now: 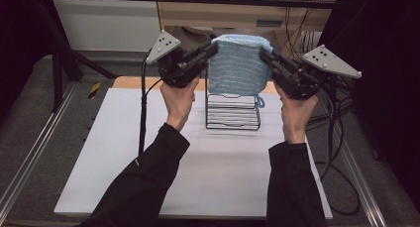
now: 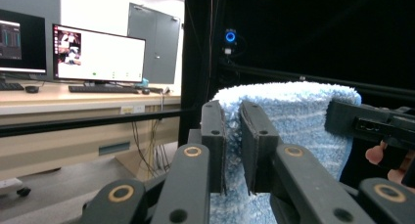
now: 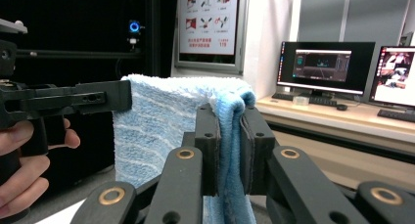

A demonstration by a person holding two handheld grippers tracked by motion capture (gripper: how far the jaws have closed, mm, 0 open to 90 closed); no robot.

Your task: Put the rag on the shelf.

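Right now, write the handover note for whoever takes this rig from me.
Left gripper: shut on the top left edge of the blue towel.
Right gripper: shut on the towel's top right edge.
Towel: folded, hanging in the air between the two grippers, above the black wire rack on the white table.
Done: towel gripped at both sides and held up.
Left: probably lower it onto the rack, then release both grippers.

Light-blue towel (image 1: pixel 238 63) — paler stripes; black wire rack (image 1: pixel 233 111).
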